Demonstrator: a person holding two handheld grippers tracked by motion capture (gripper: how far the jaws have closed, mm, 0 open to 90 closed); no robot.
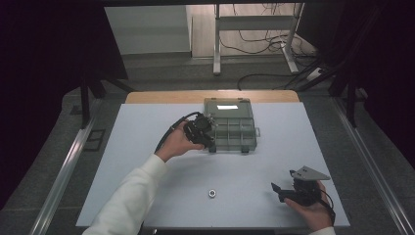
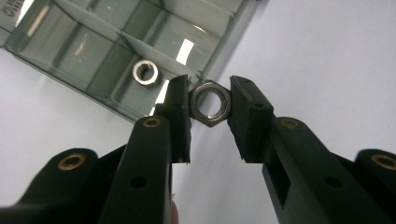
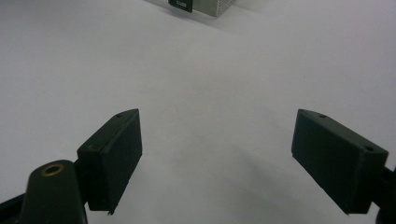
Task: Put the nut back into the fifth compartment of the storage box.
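Three hex nuts are seen: one [image 2: 211,103] is clamped between the left gripper [image 2: 210,105]'s jaws over the compartment box [image 1: 242,125]'s edge, apparently for dropping beside another [image 2: 145,72]; a third [image 1: 212,193] lies near the spread, empty right gripper [image 3: 217,140].

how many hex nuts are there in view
3: one held in the left claw as hex nut, one inside a compartment of the organizer box at, one loose on the table at. Others may be hidden.
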